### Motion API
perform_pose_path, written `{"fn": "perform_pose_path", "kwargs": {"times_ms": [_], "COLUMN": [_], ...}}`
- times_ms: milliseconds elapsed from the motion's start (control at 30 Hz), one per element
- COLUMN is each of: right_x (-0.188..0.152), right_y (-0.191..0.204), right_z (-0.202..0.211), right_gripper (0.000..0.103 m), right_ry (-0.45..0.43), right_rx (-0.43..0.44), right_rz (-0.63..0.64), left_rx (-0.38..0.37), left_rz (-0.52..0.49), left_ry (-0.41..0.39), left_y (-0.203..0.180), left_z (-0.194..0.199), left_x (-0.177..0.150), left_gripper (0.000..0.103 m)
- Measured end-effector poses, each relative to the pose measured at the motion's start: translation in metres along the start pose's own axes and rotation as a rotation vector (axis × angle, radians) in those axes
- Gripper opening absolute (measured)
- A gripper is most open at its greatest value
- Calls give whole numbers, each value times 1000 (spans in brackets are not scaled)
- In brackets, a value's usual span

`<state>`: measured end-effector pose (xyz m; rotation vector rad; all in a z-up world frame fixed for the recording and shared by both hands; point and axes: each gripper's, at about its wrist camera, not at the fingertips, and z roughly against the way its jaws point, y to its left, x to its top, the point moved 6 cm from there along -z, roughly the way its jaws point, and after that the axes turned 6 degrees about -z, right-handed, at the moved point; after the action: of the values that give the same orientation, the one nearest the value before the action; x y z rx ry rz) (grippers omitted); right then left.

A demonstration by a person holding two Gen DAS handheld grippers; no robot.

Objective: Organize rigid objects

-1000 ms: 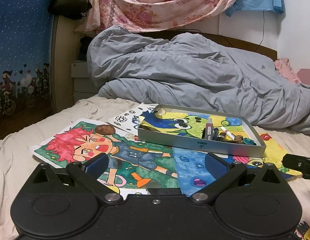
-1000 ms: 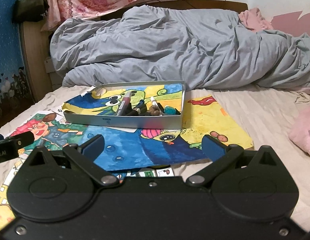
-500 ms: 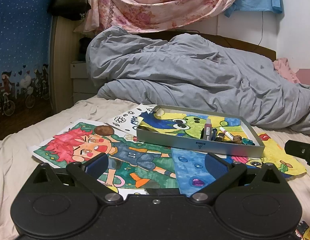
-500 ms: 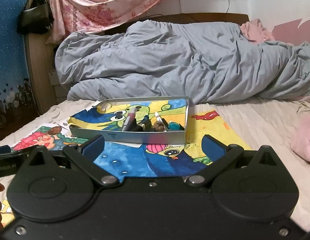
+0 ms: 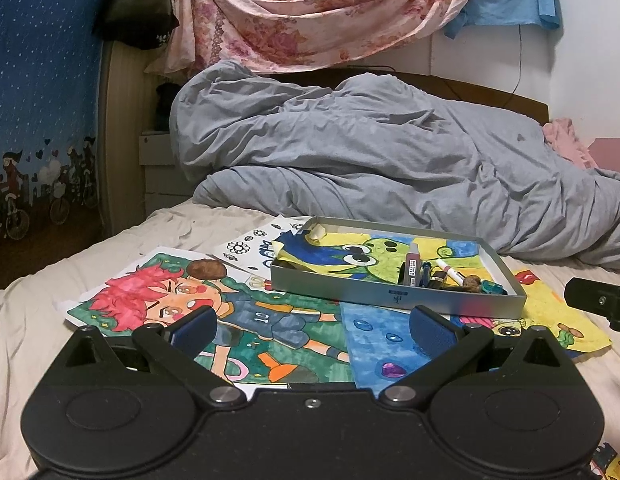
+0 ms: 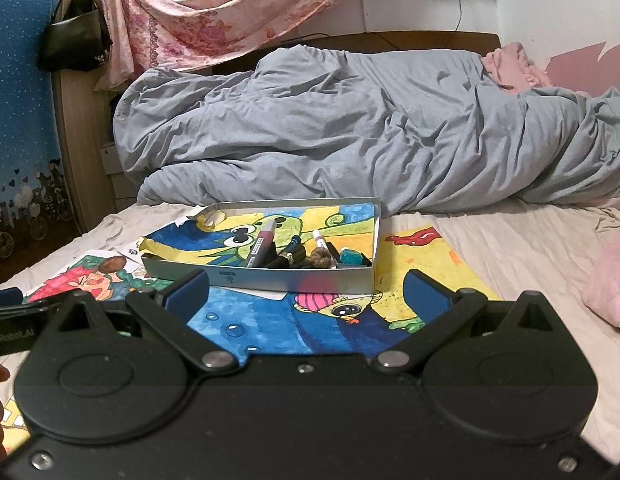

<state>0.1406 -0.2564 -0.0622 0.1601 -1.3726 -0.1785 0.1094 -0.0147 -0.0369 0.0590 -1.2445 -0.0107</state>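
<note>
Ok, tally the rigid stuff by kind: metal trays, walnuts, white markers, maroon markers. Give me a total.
Metal tray: 1
Walnuts: 2 (loose walnut, walnut inside)
White marker: 1
Maroon marker: 1
Total: 5

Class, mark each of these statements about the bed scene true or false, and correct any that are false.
1. The silver tray holds markers. True.
2. The left tongs grip a marker. False: they are open and hold nothing.
3. A brown walnut lies on the red-haired drawing, outside the tray. True.
4. The tray sits on the grey duvet. False: it rests on the drawings, in front of the duvet.
5. The right tongs are open. True.
</note>
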Motion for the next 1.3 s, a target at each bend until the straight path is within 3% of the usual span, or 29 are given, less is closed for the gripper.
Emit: {"fn": "perform_pose_path", "kwargs": {"times_ms": [1067, 1300], "right_x": [-2, -2], "right_y": [0, -1], "right_z": [-2, -4], "right_gripper": [103, 103], "right_ry": [22, 29], "right_rx": [-5, -8], "right_rz": [5, 7], "left_rx": [-33, 7], "left_rz": [-8, -20], "left_ry": [-6, -1], "left_y": [-6, -4], "left_z": [3, 2], "left_x": [1, 2], "left_gripper": [102, 102]}}
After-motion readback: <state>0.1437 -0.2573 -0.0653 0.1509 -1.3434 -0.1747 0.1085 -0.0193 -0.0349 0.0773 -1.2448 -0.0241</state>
